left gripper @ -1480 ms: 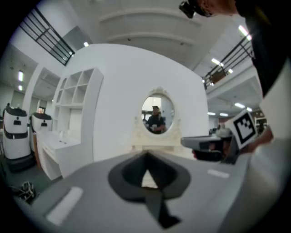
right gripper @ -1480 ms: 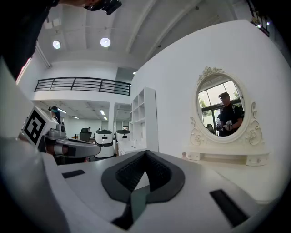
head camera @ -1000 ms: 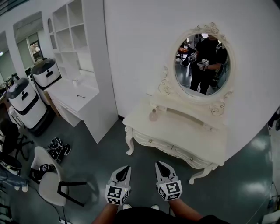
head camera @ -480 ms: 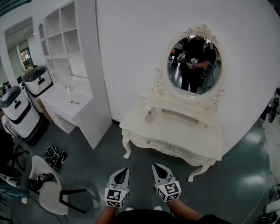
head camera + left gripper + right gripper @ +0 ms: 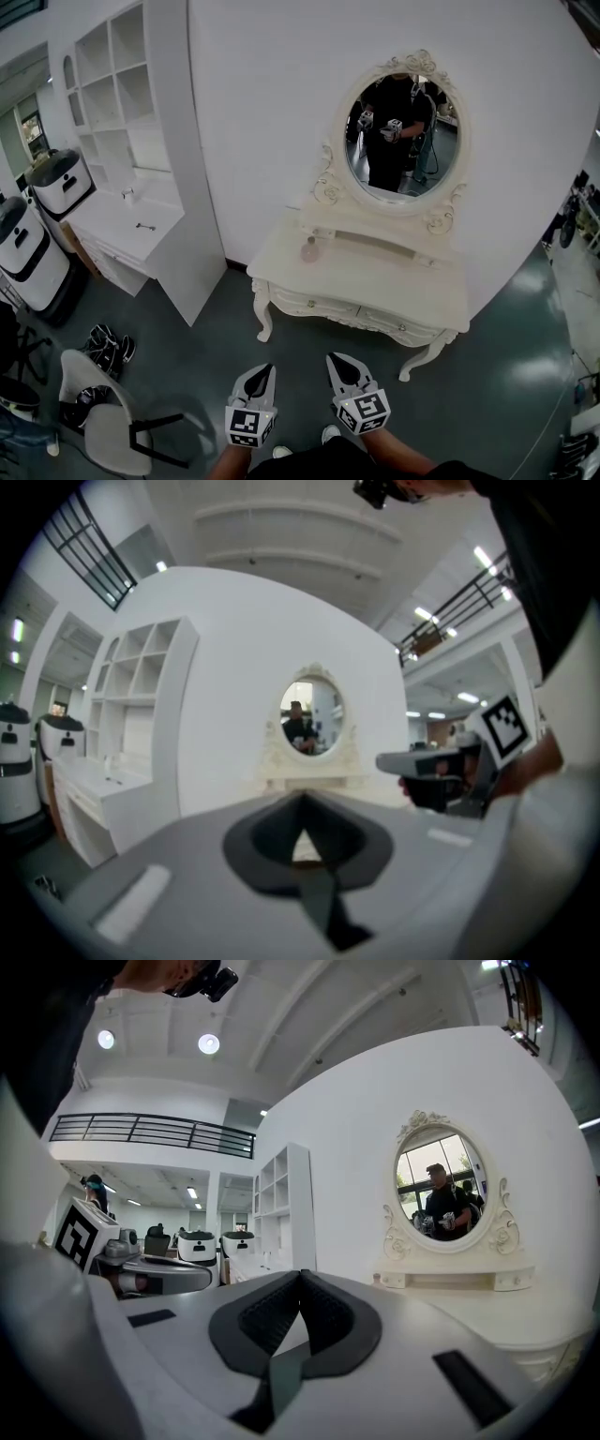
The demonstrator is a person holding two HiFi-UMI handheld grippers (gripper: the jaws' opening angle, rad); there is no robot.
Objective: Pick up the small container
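Small container (image 5: 309,249): pinkish, rounded, upright on cream dressing table (image 5: 375,281), left side, below oval mirror (image 5: 398,141).

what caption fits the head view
Left tongs and right tongs, shut, face a vanity bearing a small container

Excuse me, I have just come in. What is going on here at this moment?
A person holds a grey two-jaw gripper in each hand and faces a cream-coloured ornate dressing table with an oval mirror. The left gripper and the right gripper are both shut and empty, well apart from the table. The small pinkish round container stands untouched on the left part of the tabletop, below the mirror. Picking it up has not yet begun.
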